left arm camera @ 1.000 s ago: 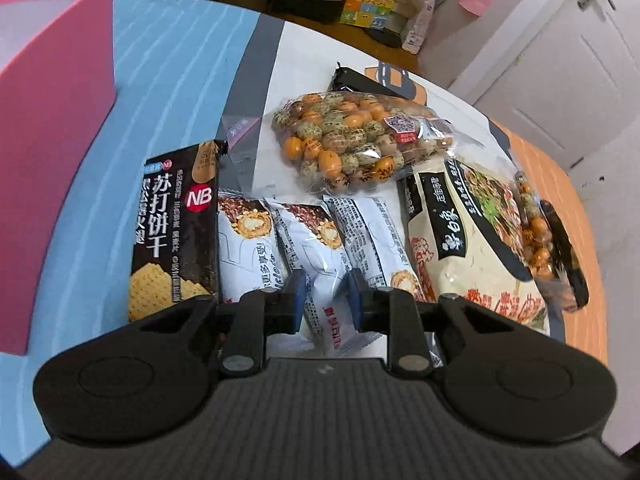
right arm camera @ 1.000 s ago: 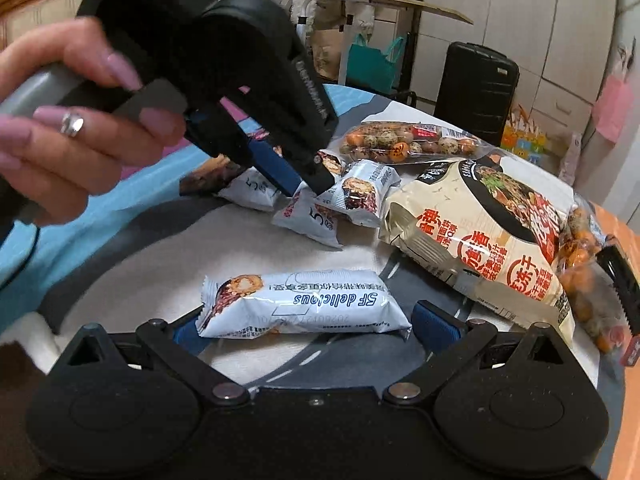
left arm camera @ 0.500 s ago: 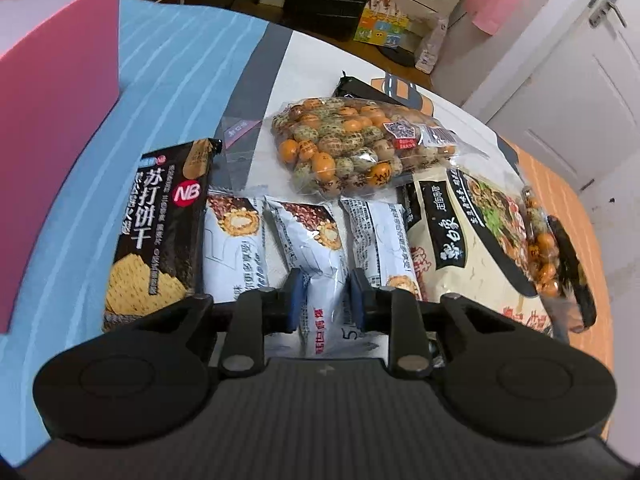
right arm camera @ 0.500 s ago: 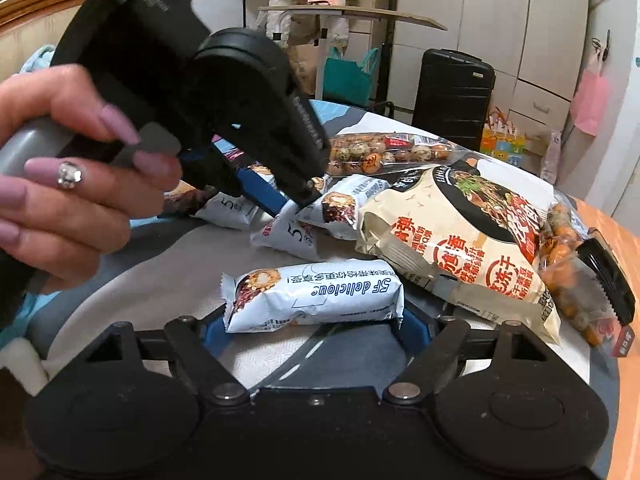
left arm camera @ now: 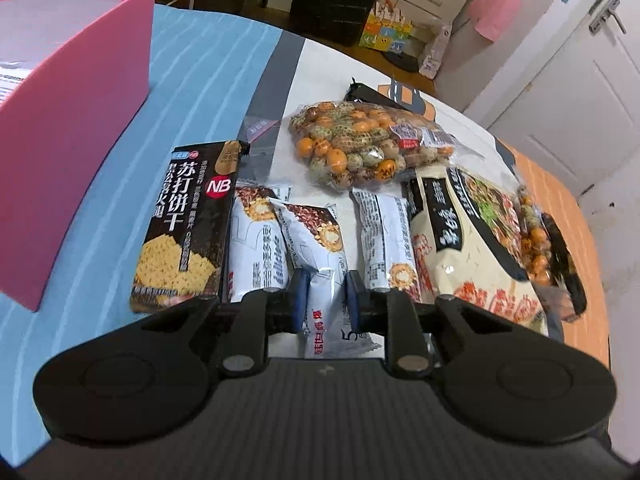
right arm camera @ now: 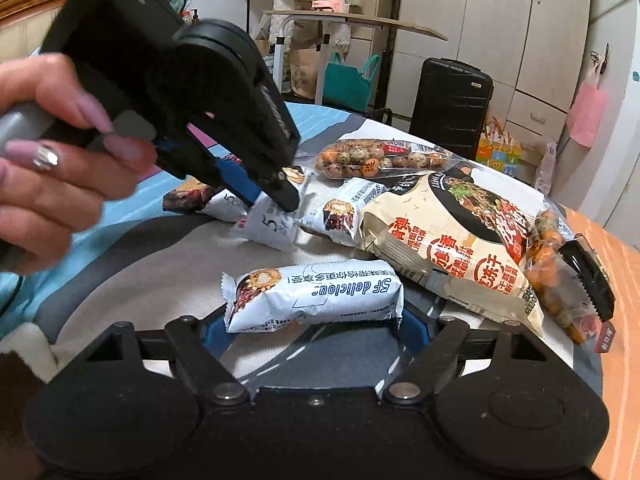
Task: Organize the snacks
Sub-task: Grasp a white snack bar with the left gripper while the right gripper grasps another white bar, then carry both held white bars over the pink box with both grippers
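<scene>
My left gripper (left arm camera: 323, 297) is shut on a white snack bar (left arm camera: 316, 252) and lifts its near end off the table; the right wrist view shows that gripper (right arm camera: 276, 200) pinching the bar (right arm camera: 270, 226). Two more white bars (left arm camera: 256, 248) (left arm camera: 386, 236) lie either side of it. My right gripper (right arm camera: 314, 322) is shut on a white "SF delicious" bar (right arm camera: 316, 294) held crosswise between its blue pads. A black cracker box (left arm camera: 186, 220), a clear bag of speckled nuts (left arm camera: 360, 148) and a large cream noodle bag (left arm camera: 476, 248) lie around them.
A pink box (left arm camera: 68, 108) stands at the left on the blue striped cloth (left arm camera: 192, 80). Another nut bag with a black clip (right arm camera: 568, 276) lies at the right by the table edge. A black suitcase (right arm camera: 450, 100) and cabinets stand behind.
My left gripper has lifted the middle white bar, tilting it above its neighbours. My right gripper has closed in on the "SF delicious" bar and raised it slightly.
</scene>
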